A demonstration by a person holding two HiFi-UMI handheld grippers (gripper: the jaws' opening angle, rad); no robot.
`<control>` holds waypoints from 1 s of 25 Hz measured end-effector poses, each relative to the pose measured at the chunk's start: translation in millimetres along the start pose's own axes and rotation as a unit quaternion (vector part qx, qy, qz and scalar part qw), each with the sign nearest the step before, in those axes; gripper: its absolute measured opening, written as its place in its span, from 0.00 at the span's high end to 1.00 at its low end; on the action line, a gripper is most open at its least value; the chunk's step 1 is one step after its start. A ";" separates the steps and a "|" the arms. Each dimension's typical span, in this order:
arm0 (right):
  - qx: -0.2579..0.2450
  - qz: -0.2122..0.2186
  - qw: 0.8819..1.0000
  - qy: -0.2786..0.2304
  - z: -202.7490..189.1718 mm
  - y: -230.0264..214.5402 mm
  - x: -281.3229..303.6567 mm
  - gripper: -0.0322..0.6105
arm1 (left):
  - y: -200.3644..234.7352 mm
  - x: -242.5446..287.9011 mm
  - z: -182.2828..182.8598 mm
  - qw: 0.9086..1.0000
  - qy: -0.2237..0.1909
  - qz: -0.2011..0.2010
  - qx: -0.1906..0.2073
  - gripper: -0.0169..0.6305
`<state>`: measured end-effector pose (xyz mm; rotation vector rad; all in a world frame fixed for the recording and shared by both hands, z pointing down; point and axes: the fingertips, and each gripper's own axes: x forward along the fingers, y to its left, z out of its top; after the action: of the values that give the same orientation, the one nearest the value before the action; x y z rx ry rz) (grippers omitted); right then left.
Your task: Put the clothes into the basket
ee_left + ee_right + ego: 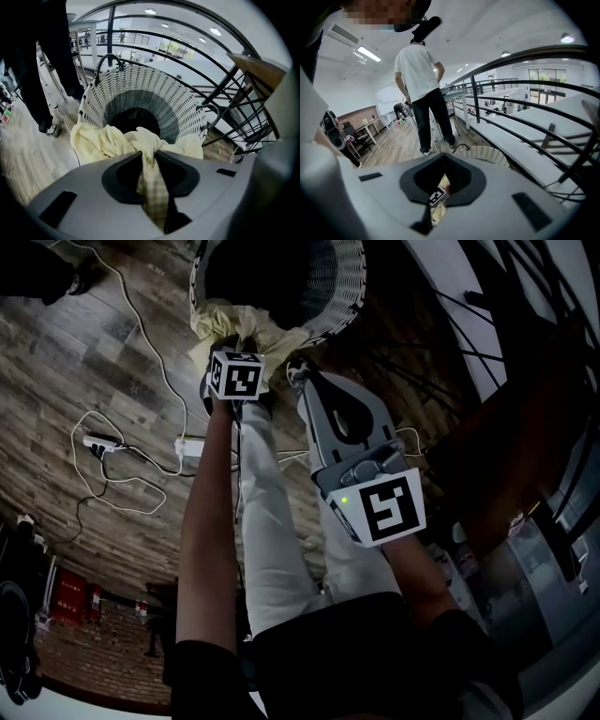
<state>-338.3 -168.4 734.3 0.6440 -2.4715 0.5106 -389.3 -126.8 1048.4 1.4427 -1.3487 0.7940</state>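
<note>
The left gripper point(150, 155) is clamped on a pale yellow cloth point(101, 140). A faintly checked strip of it runs down between the two jaws at the lower middle of the left gripper view. Beyond the tips, the rest of the cloth lies bunched over the near rim of a white woven basket point(140, 89) with a dark inside. In the head view this gripper point(234, 351) sits just above its marker cube at the upper middle of the frame, and the cloth point(225, 320) touches the basket's rim point(349, 296) at the top edge.

The right gripper point(302, 373) is just to the right, near the basket but apart from the cloth. In its own view the right gripper point(443, 157) seems to have its jaws together with nothing held, though the narrow gap is hard to read.

Further out, black railings point(225, 79) curve behind the basket. A wooden floor point(94, 362) fills the left of the head view, with white cables and a power strip point(98, 442) lying on it. A person in a white shirt point(423, 79) stands at the upper middle of the right gripper view.
</note>
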 end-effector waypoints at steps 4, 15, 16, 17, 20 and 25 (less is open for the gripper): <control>0.000 0.002 1.000 0.000 1.3 -1.6 0.8 0.93 | -0.6 -6.2 3.9 1.000 -0.022 -0.013 -0.004 0.75; -0.003 -0.004 1.000 -0.006 11.5 -4.8 1.2 0.93 | -0.8 -44.6 23.8 0.996 -0.095 0.002 0.001 0.55; -0.004 -0.005 1.000 -0.009 15.3 -4.5 0.0 0.93 | 0.5 -51.3 25.6 0.995 -0.100 0.009 0.005 0.56; -0.005 -0.006 1.000 -0.012 19.2 -4.0 -1.3 0.93 | 1.5 -57.8 27.2 0.994 -0.104 0.017 0.014 0.63; -0.008 -0.008 1.000 -0.020 30.1 -2.0 -5.6 0.94 | 3.2 -76.3 32.9 0.992 -0.116 0.035 0.031 0.81; -0.016 -0.009 0.999 -0.035 44.3 1.4 -11.2 0.94 | 1.6 -103.4 40.1 0.989 -0.137 0.045 0.035 0.92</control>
<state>-348.2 -184.4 692.7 0.6815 -2.5313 0.4491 -414.8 -129.0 940.5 1.5994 -1.6172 0.7255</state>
